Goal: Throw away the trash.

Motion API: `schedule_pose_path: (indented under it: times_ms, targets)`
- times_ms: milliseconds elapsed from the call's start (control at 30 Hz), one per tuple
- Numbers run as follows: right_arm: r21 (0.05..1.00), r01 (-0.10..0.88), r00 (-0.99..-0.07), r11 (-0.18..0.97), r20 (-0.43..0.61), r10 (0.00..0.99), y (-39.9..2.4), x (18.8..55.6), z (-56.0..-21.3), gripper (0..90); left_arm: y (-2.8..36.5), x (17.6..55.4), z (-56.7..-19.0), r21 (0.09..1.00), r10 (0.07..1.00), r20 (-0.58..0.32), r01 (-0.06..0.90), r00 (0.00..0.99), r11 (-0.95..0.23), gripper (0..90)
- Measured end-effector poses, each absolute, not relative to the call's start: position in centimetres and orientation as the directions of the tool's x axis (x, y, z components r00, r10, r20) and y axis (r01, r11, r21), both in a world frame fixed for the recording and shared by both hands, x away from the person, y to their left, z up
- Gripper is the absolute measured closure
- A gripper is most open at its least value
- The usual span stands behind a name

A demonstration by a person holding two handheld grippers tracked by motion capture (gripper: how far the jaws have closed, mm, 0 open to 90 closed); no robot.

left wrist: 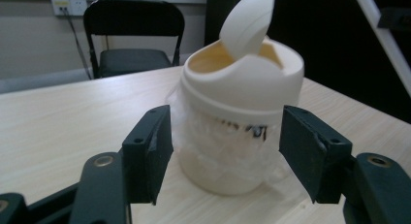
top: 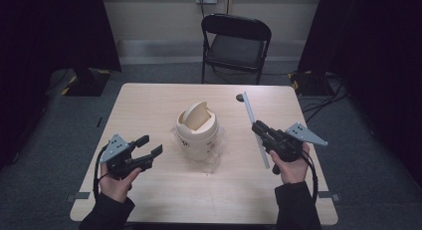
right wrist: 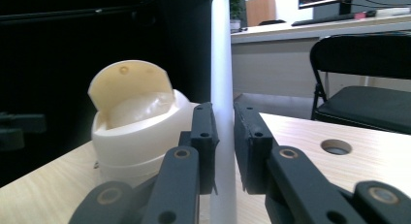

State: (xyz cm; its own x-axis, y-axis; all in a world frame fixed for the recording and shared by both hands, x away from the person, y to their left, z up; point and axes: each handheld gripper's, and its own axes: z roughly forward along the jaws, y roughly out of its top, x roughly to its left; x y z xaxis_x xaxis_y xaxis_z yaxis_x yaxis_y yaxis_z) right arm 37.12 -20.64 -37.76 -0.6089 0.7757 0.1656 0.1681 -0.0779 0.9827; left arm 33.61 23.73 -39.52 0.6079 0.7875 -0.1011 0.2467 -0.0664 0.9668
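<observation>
Your right gripper (top: 257, 126) has its jaws clamped together on a long white stick (top: 254, 124) — in the right gripper view the two black pads (right wrist: 203, 136) press on either side of the stick (right wrist: 223, 88), which rises straight up between them. From the high view the stick runs from the far side of the table, near a small round hole (top: 240, 97) in the tabletop, back toward you past your right hand (top: 291, 165), which holds the gripper above the right part of the table (top: 149, 100).

Your left gripper (top: 149, 146) sits at the left, its jaws apart with nothing between them. In the left gripper view its jaws frame a cream-coloured small bin (left wrist: 240, 117), which stands farther off on the table, not touched by either pad. Your left hand (top: 118, 182) grips the tool body near the table's near edge.

The bin (top: 197, 133) stands upright near the middle of the table, between your two grippers and apart from both. Its swing lid (top: 195, 115) is tilted open, and a clear plastic liner (left wrist: 218, 146) wraps around the body under the top ring — it bunches out at the base. In the right gripper view the bin (right wrist: 140, 132) stands to the left of the stick, just beyond the jaws.

A black folding chair (top: 236, 43) stands beyond the far edge of the table.
</observation>
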Motion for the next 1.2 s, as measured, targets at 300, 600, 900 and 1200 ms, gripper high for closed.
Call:
schedule_pose_path:
  times_ms: [300,600,900,1200]
  targets:
    - [0.983,0.168,-0.649,-0.069,0.163,0.743,-19.5,36.8,-37.8,80.4,21.3,34.1,-37.7,0.974,0.754,-0.128,0.224,0.645,-0.026,39.7]
    - [0.985,0.163,-0.676,-0.064,0.159,0.719,-18.8,36.6,-37.8,80.4,19.1,34.6,-35.9,0.982,0.724,-0.119,0.188,0.679,-0.014,41.6]
    - [0.985,0.162,-0.697,-0.058,0.156,0.7,-18.0,36.4,-37.9,80.4,16.3,35.8,-34.8,0.984,0.691,-0.133,0.178,0.711,0.006,44.6]
    - [0.985,0.164,-0.714,-0.051,0.154,0.683,-17.5,36.3,-38.1,80.4,14.3,36.5,-34.3,0.984,0.67,-0.142,0.18,0.729,0.012,45.7]
